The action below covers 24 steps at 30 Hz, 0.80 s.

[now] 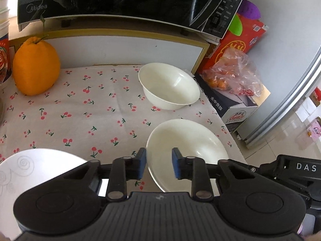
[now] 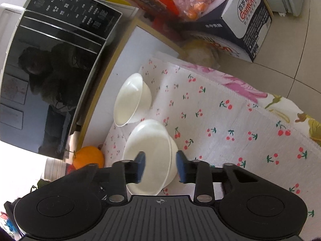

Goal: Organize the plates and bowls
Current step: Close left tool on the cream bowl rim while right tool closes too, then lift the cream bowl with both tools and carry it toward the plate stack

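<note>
Cherry-print worktop (image 1: 80,120): both grippers' fingers open, left gripper (image 1: 158,165) and right gripper (image 2: 160,166) straddling near bowl (image 1: 186,150) rim, apparently for stacking.

From my left wrist view, the patterned plate (image 1: 30,172) is cut by the left picture edge and its near part is hidden behind the gripper body. The near bowl (image 1: 186,146) loses its lower rim behind the left gripper (image 1: 159,165) fingers. The microwave (image 1: 120,0) is cut at the top, and the stack of white cups (image 1: 4,14) at the left edge. The bag of fruit (image 1: 232,76) is too crumpled for me to tell what is inside. In my right wrist view, the orange (image 2: 88,156) is half hidden behind the right gripper (image 2: 160,165), and I cannot tell if its pads touch the near bowl (image 2: 148,152).
</note>
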Each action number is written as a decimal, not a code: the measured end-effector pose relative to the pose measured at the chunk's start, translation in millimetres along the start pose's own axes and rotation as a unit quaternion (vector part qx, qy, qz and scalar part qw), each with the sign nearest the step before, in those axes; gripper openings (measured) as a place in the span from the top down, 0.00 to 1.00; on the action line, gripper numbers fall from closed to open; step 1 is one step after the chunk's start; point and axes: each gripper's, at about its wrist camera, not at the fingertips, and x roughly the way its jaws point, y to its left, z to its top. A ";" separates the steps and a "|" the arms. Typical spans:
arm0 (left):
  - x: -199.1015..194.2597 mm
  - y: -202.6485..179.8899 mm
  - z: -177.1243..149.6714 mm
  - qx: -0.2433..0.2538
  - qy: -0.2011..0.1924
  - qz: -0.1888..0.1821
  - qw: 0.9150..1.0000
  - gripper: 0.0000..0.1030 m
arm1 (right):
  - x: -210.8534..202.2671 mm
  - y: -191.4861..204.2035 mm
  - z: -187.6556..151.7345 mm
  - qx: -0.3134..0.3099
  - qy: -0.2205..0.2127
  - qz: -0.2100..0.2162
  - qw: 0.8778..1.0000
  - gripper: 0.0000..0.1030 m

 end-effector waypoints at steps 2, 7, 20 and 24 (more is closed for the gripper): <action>0.0 -0.1 -0.4 0.000 0.000 0.003 1.000 0.80 | 0.9 0.3 -0.6 -0.001 -0.001 -0.003 1.000 0.77; -0.3 0.7 -0.2 -0.003 0.004 0.011 1.000 0.86 | 1.9 -0.3 -1.9 0.000 -0.002 -0.008 1.000 0.83; -21.4 -7.0 1.2 0.016 -0.005 0.023 1.000 0.88 | -10.3 14.8 -1.9 -0.023 -0.005 -0.010 1.000 0.87; -33.3 -11.3 0.5 0.023 -0.003 0.020 1.000 0.90 | -21.1 18.7 -0.9 -0.028 -0.005 -0.007 1.000 0.87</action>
